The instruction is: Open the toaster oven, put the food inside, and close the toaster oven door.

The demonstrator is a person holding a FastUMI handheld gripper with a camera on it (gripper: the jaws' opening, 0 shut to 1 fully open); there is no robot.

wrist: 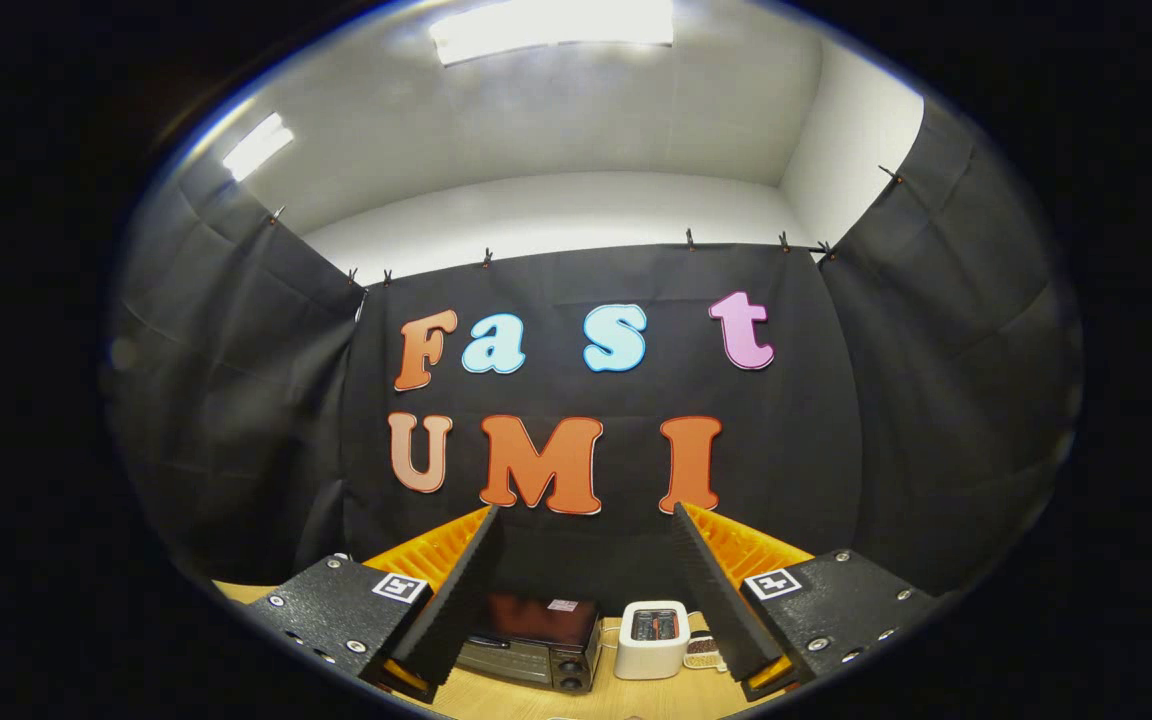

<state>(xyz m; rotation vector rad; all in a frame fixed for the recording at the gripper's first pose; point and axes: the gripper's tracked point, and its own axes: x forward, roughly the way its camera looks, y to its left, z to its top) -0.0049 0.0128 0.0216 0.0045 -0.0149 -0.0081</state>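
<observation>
1. Hovering high above the counter (536, 700), the gripper (586, 590) holds its fingers (456, 600) spread wide apart with nothing between them, pitched so that the booth wall and ceiling lie beyond the fingertips.

2. Seen from the gripper view, the toaster oven (536, 645) sits on the wooden counter well ahead of and below the fingers, close by the left one, its dark glass door facing up toward the camera and apparently closed.

3. Just beside the oven, to its right, stands a white pop-up toaster (653, 638), and touching or nearly touching that, next to the right finger, lies a small item on a pale dish (702, 652). It may be the food, but it is too small to tell.

4. Judged from this layout, the task is at its very start: the door is not yet opened, nothing is held, and the fingers are well apart from every object.

5. The next move likely calls for tipping the gripper down and bringing it forward to the oven's door handle, which appears to run along the door's top edge, then pulling the door down.

6. As for writing, a small pale sticker (563, 605) sits on top of the oven, but it is too small to read. Square black-and-white marker tags (401, 587) are fixed to the gripper's body on each side. No brand name is legible on either appliance.
</observation>
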